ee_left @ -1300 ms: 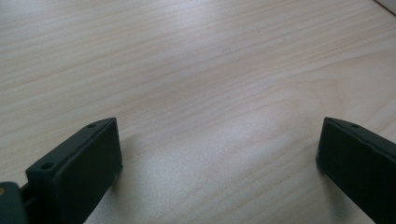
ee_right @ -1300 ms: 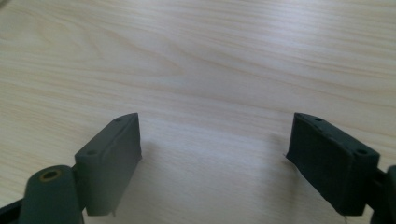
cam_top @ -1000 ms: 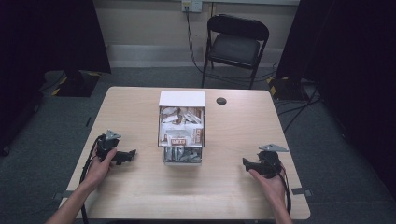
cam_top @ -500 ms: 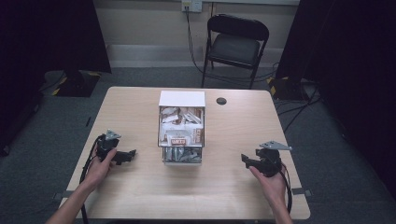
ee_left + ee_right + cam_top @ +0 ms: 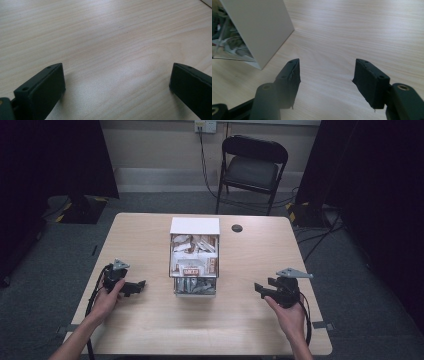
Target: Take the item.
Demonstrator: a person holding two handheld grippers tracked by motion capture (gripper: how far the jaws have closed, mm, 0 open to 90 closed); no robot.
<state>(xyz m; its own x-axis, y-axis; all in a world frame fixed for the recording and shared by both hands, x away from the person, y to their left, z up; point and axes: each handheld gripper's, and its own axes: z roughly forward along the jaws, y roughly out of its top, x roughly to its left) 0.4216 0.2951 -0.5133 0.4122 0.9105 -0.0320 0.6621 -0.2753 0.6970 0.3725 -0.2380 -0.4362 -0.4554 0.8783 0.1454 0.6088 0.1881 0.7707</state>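
While the box [image 5: 194, 262] of packets stood mid-bench, long axis running away from the person, the right tongs [image 5: 261, 289], half-open, empty and just closing, pointed at it; the left tongs [image 5: 138, 285] gaped wide, equally near.

Legible text: none. Box [image 5: 194, 262], middle of the table [image 5: 150, 330]: packets inside carry printing; one red-brown label [image 5: 190, 269] faces up with pale lettering, too small and blurred to make out. No numbers or signs elsewhere.

Pale wood-grain table [image 5: 150, 330], white box [image 5: 195, 226] of brown-and-white packets [image 5: 194, 255], black folding chair [image 5: 254, 167]
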